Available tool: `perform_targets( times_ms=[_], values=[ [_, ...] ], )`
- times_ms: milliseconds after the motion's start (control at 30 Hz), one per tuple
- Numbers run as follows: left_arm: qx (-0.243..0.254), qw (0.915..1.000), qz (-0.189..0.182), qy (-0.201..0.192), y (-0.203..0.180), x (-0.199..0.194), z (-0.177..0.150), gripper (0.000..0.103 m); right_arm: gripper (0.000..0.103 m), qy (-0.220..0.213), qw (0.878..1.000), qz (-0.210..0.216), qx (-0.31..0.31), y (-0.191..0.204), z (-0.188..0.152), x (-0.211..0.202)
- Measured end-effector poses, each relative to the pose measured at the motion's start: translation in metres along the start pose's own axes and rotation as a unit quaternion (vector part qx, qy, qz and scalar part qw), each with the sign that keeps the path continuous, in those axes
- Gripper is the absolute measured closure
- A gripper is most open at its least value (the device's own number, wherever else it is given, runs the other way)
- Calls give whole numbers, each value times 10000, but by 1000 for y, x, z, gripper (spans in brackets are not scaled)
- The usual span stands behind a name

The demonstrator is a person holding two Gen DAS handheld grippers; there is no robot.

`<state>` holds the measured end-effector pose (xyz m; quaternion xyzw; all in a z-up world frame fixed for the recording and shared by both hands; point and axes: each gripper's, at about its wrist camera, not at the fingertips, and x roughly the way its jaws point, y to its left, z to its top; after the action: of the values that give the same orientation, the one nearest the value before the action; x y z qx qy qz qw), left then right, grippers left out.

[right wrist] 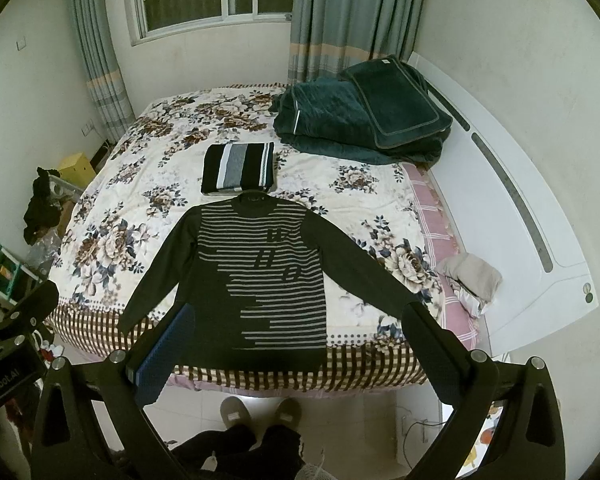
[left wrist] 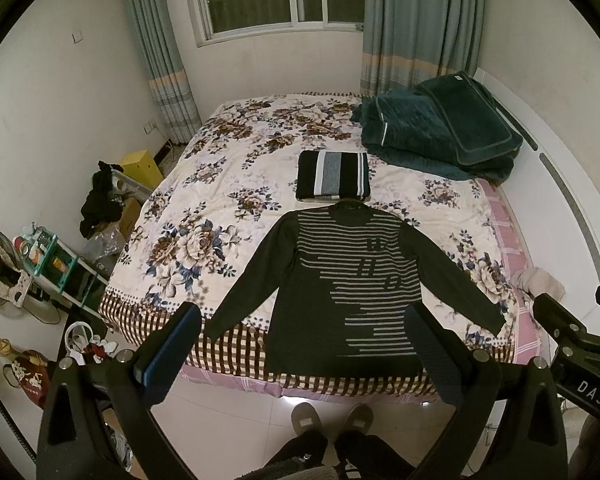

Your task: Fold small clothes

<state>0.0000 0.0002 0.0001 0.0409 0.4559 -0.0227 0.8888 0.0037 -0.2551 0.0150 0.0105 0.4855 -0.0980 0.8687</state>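
Observation:
A dark long-sleeved sweater point(left wrist: 352, 280) point(right wrist: 260, 276) with thin pale stripes lies flat and face up at the near edge of the bed, sleeves spread out to both sides, hem hanging slightly over the edge. Just beyond its collar rests a folded black, white and grey striped garment point(left wrist: 333, 176) point(right wrist: 239, 168). My left gripper point(left wrist: 300, 344) hovers open above the sweater's hem, nothing between its fingers. My right gripper point(right wrist: 296, 344) is open too, held high over the hem and empty.
The bed point(left wrist: 204, 208) point(right wrist: 132, 208) carries a floral quilt with a checked border. Folded dark green blankets point(left wrist: 440, 128) point(right wrist: 360, 116) sit at the far right. A beige cloth point(right wrist: 470, 276) lies at the right edge. Cluttered shelves point(left wrist: 52, 264) stand left. A person's slippered feet point(left wrist: 332, 420) are below.

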Motion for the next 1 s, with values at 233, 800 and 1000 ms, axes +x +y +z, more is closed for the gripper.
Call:
perform_targets(
  times_ms=[233,800,1000],
  values=[
    [-8,10000,-2,2,0,0,0,0,0,1,10000,10,-1,0,1,0],
    [-24,10000,-23,-21,0,0,0,0,0,-27,10000,15,-18,3,5,-7],
    [-25,10000,-20,-29,-2,-2,5,0,0,-31,10000,18,-7,3,4,-6]
  ],
)
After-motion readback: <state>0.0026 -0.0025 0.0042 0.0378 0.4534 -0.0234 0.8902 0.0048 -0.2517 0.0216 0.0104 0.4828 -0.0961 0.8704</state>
